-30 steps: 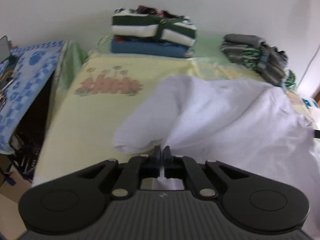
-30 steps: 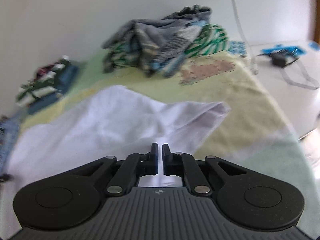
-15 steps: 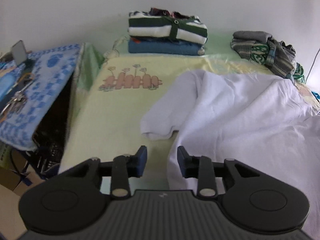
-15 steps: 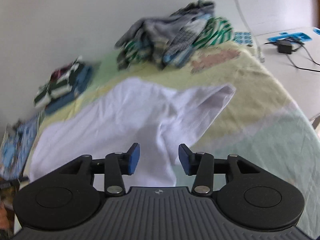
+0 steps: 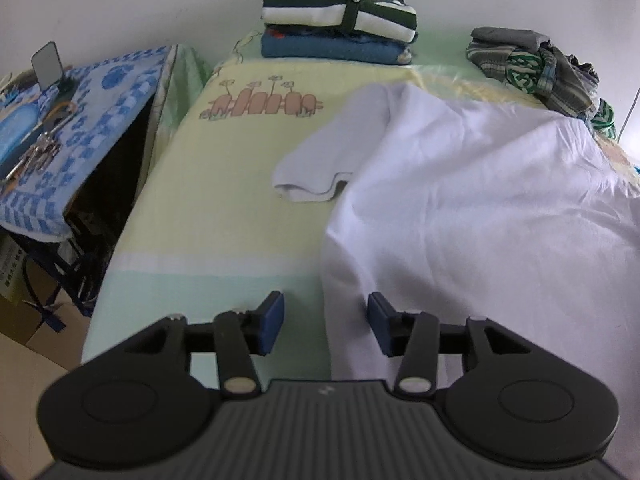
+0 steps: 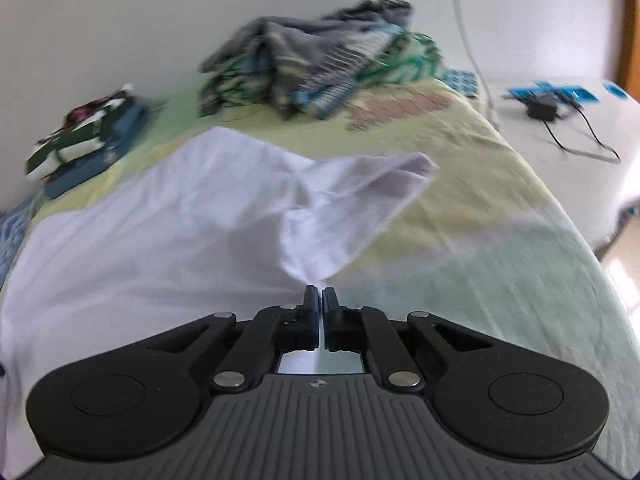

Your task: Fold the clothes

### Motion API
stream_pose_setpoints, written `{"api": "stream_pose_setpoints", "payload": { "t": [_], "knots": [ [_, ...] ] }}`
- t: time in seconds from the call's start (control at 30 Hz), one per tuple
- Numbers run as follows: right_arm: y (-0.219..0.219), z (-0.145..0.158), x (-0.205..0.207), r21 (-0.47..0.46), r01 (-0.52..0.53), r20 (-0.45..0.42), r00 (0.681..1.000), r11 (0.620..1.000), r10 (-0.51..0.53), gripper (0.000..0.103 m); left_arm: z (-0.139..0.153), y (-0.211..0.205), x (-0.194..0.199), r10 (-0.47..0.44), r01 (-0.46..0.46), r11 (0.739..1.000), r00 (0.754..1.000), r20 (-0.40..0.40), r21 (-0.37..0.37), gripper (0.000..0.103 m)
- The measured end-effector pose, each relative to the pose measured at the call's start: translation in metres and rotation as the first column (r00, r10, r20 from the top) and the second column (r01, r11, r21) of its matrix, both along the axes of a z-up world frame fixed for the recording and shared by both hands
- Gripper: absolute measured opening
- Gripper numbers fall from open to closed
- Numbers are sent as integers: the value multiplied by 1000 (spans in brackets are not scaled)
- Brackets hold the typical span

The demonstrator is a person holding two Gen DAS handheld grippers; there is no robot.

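Note:
A white T-shirt (image 5: 460, 200) lies spread on the yellow-green bed sheet (image 5: 208, 184). Its left sleeve (image 5: 320, 168) lies flat towards the bed's left side. My left gripper (image 5: 325, 326) is open and low over the shirt's left side edge, which runs between the fingers; they hold nothing. In the right wrist view the shirt (image 6: 160, 220) fills the left half and its right sleeve (image 6: 372, 192) points right. My right gripper (image 6: 315, 292) is shut, with a tapering pinch of the shirt's fabric below that sleeve caught at its tips.
A folded stack of clothes (image 5: 340, 24) sits at the bed's far end, with an unfolded pile (image 5: 532, 64) at the far right. A side table under a blue patterned cloth (image 5: 60, 140) stands left. A white surface with a charger (image 6: 540, 108) lies right.
My left gripper let go of the shirt, opened wide and drew back. My right gripper opened half a second ago and has shut again on the fabric below the right sleeve.

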State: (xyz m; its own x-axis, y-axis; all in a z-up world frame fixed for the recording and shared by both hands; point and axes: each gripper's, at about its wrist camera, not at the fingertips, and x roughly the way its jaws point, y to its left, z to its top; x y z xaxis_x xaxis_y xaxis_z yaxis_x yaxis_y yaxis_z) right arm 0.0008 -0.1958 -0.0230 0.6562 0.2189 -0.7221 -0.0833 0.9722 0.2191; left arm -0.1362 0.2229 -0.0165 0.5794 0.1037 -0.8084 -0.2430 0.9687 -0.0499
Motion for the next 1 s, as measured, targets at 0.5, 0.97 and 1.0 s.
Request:
{"api": "stream_pose_setpoints", "payload": {
  "t": [0.5,0.97,1.0],
  "knots": [
    [-8,11,-88,-86,-240,121,961,967,249,31,13,2,-93,-18,23,999,993,-120,40,53],
    [-29,5,-121,6,-277,-41,960,961,277,38,6,-45,-134,-87,94,995,983,-163,38,45],
    [-30,5,-127,6,-286,-52,957,958,286,38,6,-46,-134,-86,93,995,983,-165,36,44]
  ]
}}
